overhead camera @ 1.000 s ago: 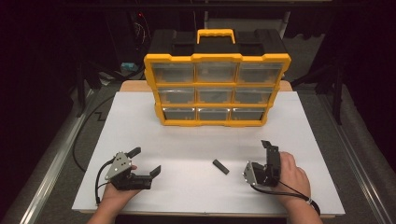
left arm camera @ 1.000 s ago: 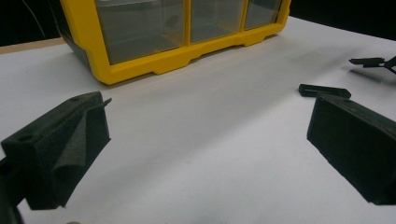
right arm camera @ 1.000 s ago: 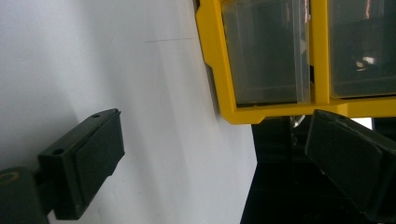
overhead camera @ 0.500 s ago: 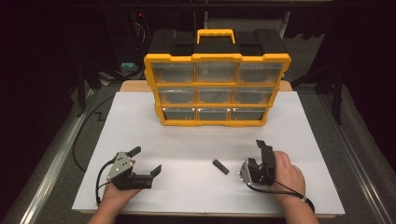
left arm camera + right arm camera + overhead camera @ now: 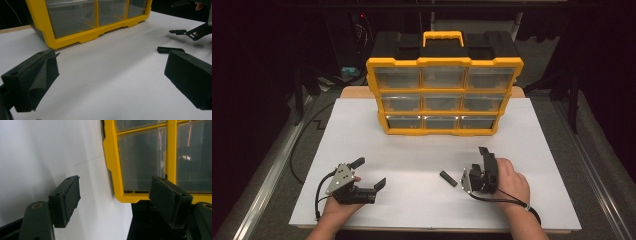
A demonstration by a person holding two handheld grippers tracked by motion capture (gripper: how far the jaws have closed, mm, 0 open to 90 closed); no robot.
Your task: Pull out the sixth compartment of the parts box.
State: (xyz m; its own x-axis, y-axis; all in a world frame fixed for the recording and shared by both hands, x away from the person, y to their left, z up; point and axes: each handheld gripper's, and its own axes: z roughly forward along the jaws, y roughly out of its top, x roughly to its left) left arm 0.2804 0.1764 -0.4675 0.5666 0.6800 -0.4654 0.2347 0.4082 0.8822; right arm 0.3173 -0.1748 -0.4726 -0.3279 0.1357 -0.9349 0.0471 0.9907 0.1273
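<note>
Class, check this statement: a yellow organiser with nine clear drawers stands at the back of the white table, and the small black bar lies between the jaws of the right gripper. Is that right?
Not quite. The black bar lies on the white table, apart from the right gripper and beside it, as the high view shows; nothing sits between those jaws. The yellow organiser with nine drawers does stand at the back.

The organizer (image 5: 442, 97) stands at the tabletop's (image 5: 362, 135) far edge; the bar (image 5: 448, 178) lies near its front edge, right of centre.

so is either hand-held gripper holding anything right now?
No. The left hand-held gripper and right hand-held gripper both stand open with nothing between the jaws; the small black piece lies free on the table.
</note>
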